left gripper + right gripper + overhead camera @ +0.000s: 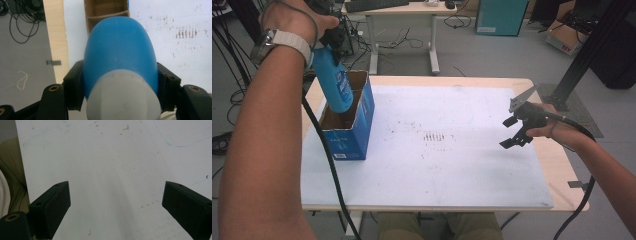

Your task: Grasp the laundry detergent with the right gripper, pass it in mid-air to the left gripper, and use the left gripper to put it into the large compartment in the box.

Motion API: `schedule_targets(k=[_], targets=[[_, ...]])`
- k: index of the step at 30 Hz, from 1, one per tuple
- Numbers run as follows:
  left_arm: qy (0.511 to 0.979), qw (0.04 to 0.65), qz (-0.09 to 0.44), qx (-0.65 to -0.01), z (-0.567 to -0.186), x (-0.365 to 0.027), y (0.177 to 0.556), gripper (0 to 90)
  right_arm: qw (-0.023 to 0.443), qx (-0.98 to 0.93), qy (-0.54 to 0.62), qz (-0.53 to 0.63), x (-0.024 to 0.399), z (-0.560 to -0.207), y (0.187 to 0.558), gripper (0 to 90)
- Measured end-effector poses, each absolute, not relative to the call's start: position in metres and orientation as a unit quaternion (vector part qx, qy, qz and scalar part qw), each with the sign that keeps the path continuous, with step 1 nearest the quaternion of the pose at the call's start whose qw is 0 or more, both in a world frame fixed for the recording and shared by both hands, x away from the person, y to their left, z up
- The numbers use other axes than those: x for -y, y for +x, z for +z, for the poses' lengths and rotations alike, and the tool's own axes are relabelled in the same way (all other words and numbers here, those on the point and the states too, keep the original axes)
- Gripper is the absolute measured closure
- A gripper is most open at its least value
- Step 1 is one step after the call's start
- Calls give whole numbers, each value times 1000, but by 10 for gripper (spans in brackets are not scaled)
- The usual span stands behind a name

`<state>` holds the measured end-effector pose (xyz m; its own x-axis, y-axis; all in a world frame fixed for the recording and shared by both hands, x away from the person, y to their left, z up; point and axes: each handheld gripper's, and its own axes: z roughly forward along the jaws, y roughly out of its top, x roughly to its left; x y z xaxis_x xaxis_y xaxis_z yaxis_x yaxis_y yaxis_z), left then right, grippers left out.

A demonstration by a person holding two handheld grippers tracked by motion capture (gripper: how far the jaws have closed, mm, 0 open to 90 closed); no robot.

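A blue plastic bottle with a white cap hangs neck-up, its lower end dipping into the open top of a blue cardboard box at the table's left. My left gripper is shut on the bottle's upper part, largely covered by the hand. In the left gripper view both black pads press the sides of the bottle, and the box with its inner divider lies beyond. My right gripper hovers open over the right side of the white board. Its jaws stand wide apart with nothing between them.
The white board covers most of a wooden table and has dark smudges at its middle. Behind the table stand a desk and a teal cabinet. Cables lie on the floor at the left.
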<state>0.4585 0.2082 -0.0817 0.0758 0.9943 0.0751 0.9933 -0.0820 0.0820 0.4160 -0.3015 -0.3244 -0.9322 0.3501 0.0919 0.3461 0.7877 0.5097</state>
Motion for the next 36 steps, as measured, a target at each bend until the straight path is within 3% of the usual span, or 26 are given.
schedule_targets(k=[36], targets=[[739,-17,61,-671,-200,-225,473,375,1,-943,200,266,303,-337,417,72]])
